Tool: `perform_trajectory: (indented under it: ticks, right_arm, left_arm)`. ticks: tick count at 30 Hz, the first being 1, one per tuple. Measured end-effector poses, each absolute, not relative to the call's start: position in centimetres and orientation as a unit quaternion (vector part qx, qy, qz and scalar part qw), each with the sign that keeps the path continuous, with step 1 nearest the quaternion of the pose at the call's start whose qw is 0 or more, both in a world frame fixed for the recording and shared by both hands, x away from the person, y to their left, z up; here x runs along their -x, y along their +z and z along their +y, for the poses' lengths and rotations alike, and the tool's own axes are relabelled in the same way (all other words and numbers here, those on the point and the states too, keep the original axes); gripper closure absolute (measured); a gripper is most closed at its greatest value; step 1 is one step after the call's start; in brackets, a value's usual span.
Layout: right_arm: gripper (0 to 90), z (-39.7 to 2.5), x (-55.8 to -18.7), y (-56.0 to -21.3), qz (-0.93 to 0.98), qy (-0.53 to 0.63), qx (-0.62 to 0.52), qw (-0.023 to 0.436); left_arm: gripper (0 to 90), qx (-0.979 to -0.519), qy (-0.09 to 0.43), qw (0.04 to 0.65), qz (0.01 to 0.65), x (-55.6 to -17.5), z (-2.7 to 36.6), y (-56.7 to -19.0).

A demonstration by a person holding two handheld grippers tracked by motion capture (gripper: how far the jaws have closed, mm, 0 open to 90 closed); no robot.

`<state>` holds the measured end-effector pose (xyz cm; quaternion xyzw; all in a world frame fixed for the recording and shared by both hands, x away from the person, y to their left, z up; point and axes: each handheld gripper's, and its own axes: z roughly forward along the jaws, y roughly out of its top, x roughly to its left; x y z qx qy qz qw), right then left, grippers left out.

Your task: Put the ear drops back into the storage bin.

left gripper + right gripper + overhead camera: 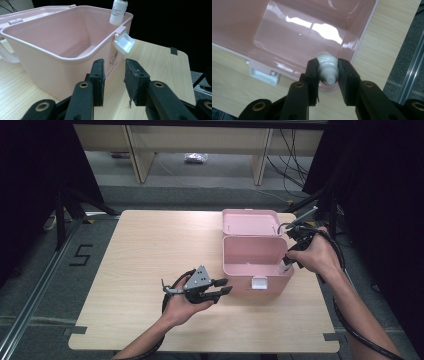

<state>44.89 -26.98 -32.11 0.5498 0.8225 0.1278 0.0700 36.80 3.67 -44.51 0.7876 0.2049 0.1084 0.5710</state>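
Note:
A pink plastic box (pixel 255 255) stands open on the wooden table, its lid (pixel 250 222) tipped back and a white latch (pixel 259 282) hanging at its front. My right gripper (pixel 327 73) is shut on a small white bottle (pixel 326 67), held over the box's front right corner. That white bottle (pixel 118 11) hangs just above the pink box's rim (pixel 62 37) in the left gripper view. My left gripper (pixel 223 286) rests open on the table just left of the box's front, nothing between its jaws. The pink box interior (pixel 299 32) looks bare.
The table (pixel 150 260) has free surface on its left half. Its right edge (pixel 325 320) runs close to the box. Black stands and cables flank the table, and shelving legs stand beyond its far edge.

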Motion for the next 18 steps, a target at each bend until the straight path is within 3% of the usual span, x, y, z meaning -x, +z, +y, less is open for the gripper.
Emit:
perform_trajectory:
  ticks: [8, 12, 18]
  right_arm:
    - [72.1, -27.0, -45.2, -32.9, 0.823, 0.104, -0.552, 0.076]
    - [72.1, -26.8, -45.4, -33.2, 0.815, 0.118, -0.566, 0.051]
    - [72.1, -26.5, -45.4, -33.5, 0.814, 0.099, -0.569, 0.066]
  left_arm:
    - [67.9, -0.786, 0.108, 0.572, 0.207, -36.8, 3.7, -44.4]
    - [67.9, -0.787, 0.109, 0.572, 0.205, -36.8, 3.7, -44.4]
    - [67.8, -0.787, 0.107, 0.572, 0.205, -36.7, 3.6, -44.5]
